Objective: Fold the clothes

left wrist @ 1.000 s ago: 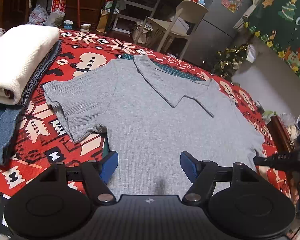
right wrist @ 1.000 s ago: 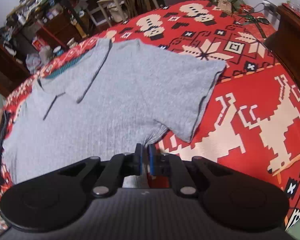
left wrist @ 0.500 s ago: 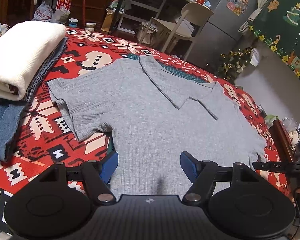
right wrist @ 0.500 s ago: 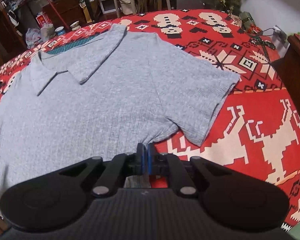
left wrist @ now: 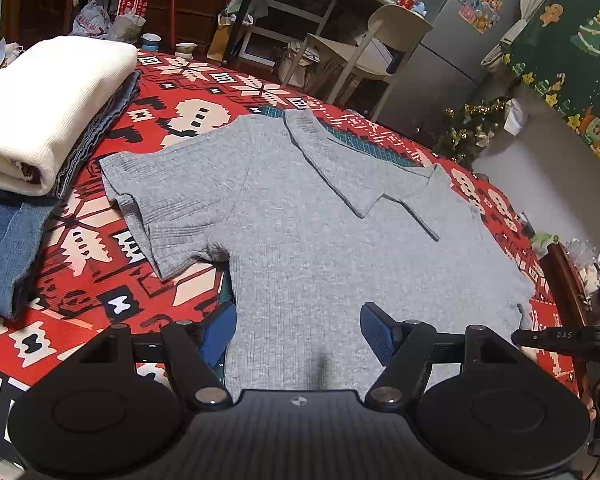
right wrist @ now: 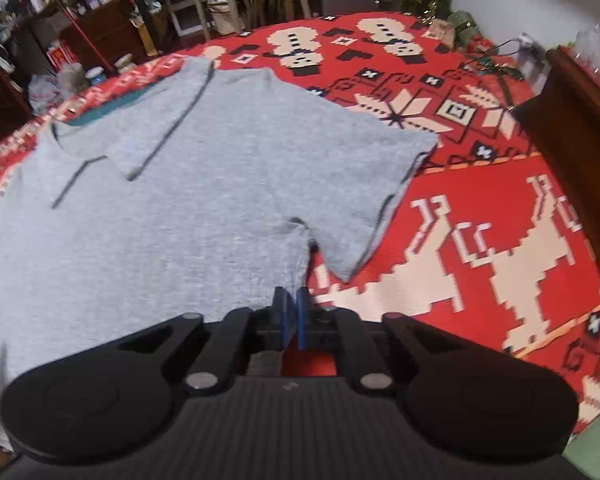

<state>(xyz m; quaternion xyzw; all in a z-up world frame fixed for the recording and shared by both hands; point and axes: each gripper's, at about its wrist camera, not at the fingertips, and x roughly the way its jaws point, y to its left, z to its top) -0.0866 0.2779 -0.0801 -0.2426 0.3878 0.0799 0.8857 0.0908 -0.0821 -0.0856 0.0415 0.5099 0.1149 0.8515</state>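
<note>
shirt beside folded stack, left view

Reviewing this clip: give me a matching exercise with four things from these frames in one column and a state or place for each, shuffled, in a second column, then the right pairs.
Things:
1. left claw
2. right claw
3. grey polo shirt
4. white folded garment

States or places:
A. on top of a stack, beside the shirt's sleeve
B. shut on the shirt's bottom corner
C. spread flat on the red patterned cloth
D. open, straddling the shirt's lower edge

Pairs: 1-D, 2-B, 3-C, 4-A
</note>
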